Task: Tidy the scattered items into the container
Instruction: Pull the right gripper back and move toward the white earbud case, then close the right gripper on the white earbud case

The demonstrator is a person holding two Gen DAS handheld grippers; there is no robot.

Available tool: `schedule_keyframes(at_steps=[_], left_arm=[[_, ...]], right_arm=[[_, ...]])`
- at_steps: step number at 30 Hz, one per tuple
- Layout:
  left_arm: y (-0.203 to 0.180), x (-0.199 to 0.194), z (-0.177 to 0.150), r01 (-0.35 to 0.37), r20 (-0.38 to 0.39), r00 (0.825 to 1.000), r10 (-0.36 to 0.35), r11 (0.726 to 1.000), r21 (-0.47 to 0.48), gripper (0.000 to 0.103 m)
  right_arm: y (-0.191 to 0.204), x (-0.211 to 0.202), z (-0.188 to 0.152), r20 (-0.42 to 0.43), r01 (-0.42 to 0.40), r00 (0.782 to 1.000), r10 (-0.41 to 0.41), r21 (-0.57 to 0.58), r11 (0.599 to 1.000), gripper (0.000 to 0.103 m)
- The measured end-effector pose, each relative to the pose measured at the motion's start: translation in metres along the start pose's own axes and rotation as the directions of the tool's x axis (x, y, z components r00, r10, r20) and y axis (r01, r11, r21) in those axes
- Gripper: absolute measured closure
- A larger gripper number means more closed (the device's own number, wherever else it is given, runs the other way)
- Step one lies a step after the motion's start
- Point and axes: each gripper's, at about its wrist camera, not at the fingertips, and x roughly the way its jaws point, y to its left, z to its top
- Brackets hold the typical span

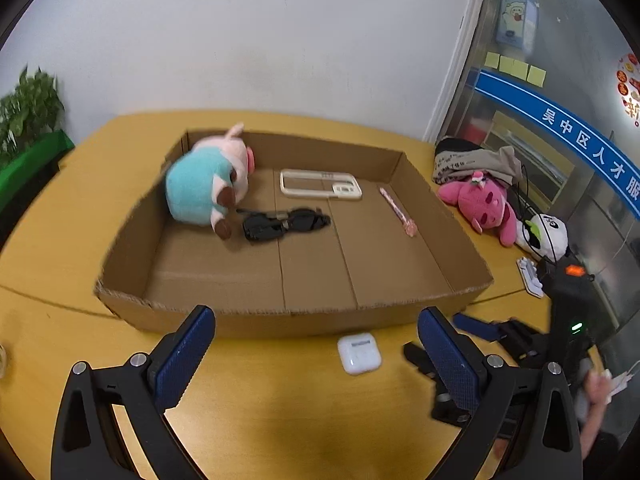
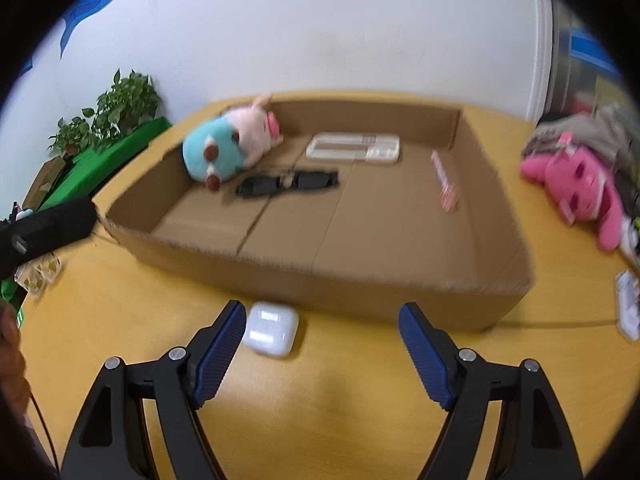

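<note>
Panda plush [image 1: 546, 234] in left wrist view only.

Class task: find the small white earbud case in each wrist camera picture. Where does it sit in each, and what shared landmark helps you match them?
Left wrist view: the earbud case lies low, right of centre, on the table between the claw's fingers.
Right wrist view: the earbud case lies low, left of centre, beside the left finger.
Shared landmark: the cardboard box, its front wall just behind the case.
</note>
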Motion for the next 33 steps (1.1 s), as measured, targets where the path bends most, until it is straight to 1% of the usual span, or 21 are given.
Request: schedule_keyframes(at_steps=[1, 2, 4, 6, 8, 11, 14, 16, 18, 19, 20, 21, 22, 23, 25, 28, 29, 30, 31, 33], left_arm=[[0.004, 0.006, -0.002, 0.034, -0.039, 0.999, -0.035, 0.999, -0.026, 0.000], [0.007, 0.010, -0.003, 0.053, -0.065, 0.996, -0.056, 0.998, -0.046, 0.000], [0.013, 0.019, -0.007, 0.079, -0.106, 0.991, -0.087, 0.994, -0.081, 0.000], [0.019, 0.027, -0.012, 0.088, -0.144, 0.984, -0.105, 0.989, -0.115, 0.000], [0.023, 0.034, -0.016, 0.101, -0.175, 0.976, -0.125, 0.985, -0.140, 0.000], [0.026, 0.044, -0.020, 0.126, -0.207, 0.965, -0.158, 0.979, -0.161, 0.000], [0.027, 0.053, -0.022, 0.161, -0.230, 0.953, -0.198, 0.972, -0.170, 0.001], [0.028, 0.060, -0.022, 0.165, -0.247, 0.947, -0.204, 0.972, -0.169, 0.002], [0.029, 0.066, -0.024, 0.181, -0.262, 0.939, -0.221, 0.969, -0.167, 0.003], [0.029, 0.069, -0.024, 0.189, -0.270, 0.935, -0.230, 0.967, -0.169, 0.004], [0.029, 0.073, -0.025, 0.195, -0.279, 0.931, -0.237, 0.966, -0.169, 0.004], [0.029, 0.077, -0.026, 0.198, -0.289, 0.927, -0.240, 0.966, -0.167, 0.004], [0.029, 0.081, -0.027, 0.196, -0.299, 0.924, -0.238, 0.967, -0.164, 0.005], [0.029, 0.085, -0.027, 0.194, -0.308, 0.921, -0.237, 0.967, -0.165, 0.006], [0.030, 0.093, -0.030, 0.206, -0.328, 0.909, -0.256, 0.962, -0.180, 0.009], [0.027, 0.104, -0.036, 0.208, -0.360, 0.896, -0.262, 0.961, -0.182, 0.013], [0.026, 0.106, -0.039, 0.215, -0.370, 0.888, -0.271, 0.959, -0.186, 0.016], [0.024, 0.107, -0.040, 0.227, -0.374, 0.884, -0.282, 0.956, -0.185, 0.016], [0.022, 0.107, -0.041, 0.239, -0.374, 0.880, -0.291, 0.954, -0.180, 0.020], [0.017, 0.109, -0.044, 0.263, -0.390, 0.867, -0.312, 0.949, -0.176, 0.032]], right_arm=[[0.001, 0.009, -0.006, -0.029, -0.018, 0.999, 0.018, 0.006, 1.000, 0.024], [0.002, 0.018, -0.012, -0.056, -0.038, 0.998, 0.038, 0.014, 0.999, 0.024], [0.007, 0.032, -0.022, -0.090, -0.063, 0.994, 0.065, 0.020, 0.998, 0.024], [0.014, 0.041, -0.028, -0.106, -0.073, 0.992, 0.074, 0.010, 0.997, 0.024], [0.021, 0.046, -0.029, -0.101, -0.079, 0.992, 0.077, -0.009, 0.997, 0.024], [0.029, 0.050, -0.024, -0.090, -0.119, 0.989, 0.117, -0.016, 0.993, 0.024], [0.035, 0.057, -0.020, -0.086, -0.101, 0.992, 0.098, -0.038, 0.994, 0.027], [0.040, 0.058, -0.020, -0.082, -0.076, 0.994, 0.070, -0.069, 0.995, 0.033], [0.044, 0.057, -0.021, -0.076, -0.046, 0.996, 0.038, -0.103, 0.994, 0.046], [0.045, 0.057, -0.022, -0.076, -0.038, 0.997, 0.030, -0.113, 0.993, 0.048], [0.044, 0.057, -0.022, -0.077, -0.039, 0.997, 0.030, -0.116, 0.993, 0.055], [0.042, 0.058, -0.021, -0.079, -0.043, 0.996, 0.034, -0.115, 0.992, 0.058], [0.041, 0.057, -0.020, -0.084, -0.051, 0.996, 0.042, -0.114, 0.992, 0.058], [0.041, 0.057, -0.020, -0.089, -0.060, 0.995, 0.050, -0.113, 0.992, 0.058], [0.039, 0.056, -0.021, -0.092, -0.078, 0.993, 0.068, -0.114, 0.990, 0.058], [0.038, 0.052, -0.025, -0.088, -0.099, 0.992, 0.089, -0.117, 0.988, 0.059], [0.039, 0.051, -0.028, -0.086, -0.107, 0.992, 0.097, -0.124, 0.987, 0.059], [0.040, 0.049, -0.030, -0.083, -0.117, 0.991, 0.107, -0.130, 0.985, 0.059], [0.042, 0.047, -0.033, -0.080, -0.130, 0.990, 0.120, -0.134, 0.982, 0.059], [0.043, 0.043, -0.037, -0.076, -0.155, 0.986, 0.146, -0.134, 0.979, 0.059]])
